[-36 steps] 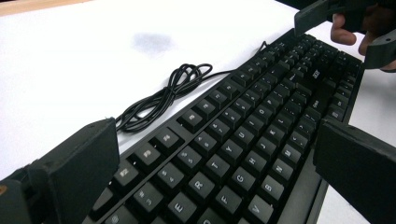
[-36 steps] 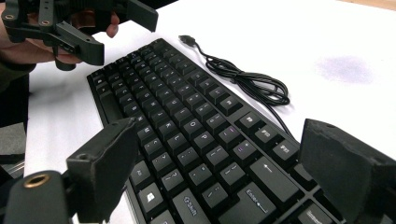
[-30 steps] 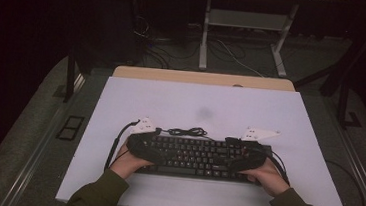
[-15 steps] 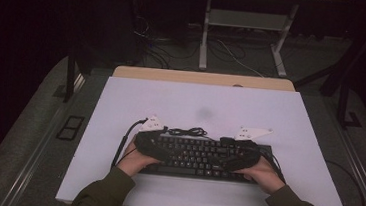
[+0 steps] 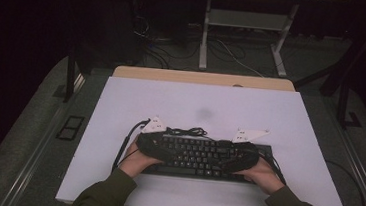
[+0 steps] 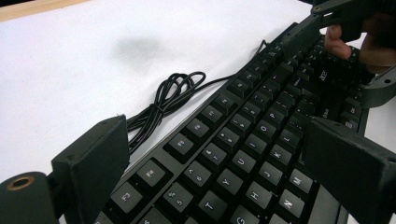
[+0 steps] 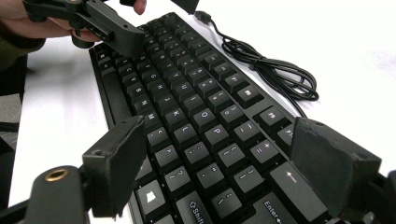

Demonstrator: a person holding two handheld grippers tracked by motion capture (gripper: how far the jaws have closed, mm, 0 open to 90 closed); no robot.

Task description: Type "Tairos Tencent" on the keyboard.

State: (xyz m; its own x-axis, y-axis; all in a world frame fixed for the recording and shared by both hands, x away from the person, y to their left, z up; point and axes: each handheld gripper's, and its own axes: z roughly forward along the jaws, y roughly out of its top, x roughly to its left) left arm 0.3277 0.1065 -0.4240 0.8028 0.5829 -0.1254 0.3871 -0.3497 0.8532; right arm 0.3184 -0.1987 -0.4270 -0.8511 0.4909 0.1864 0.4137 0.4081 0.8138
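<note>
Over the keyboard (image 5: 201,157), both grippers' fingers (image 6: 93,172) (image 7: 116,168) gape wide, gripping nothing.
</note>
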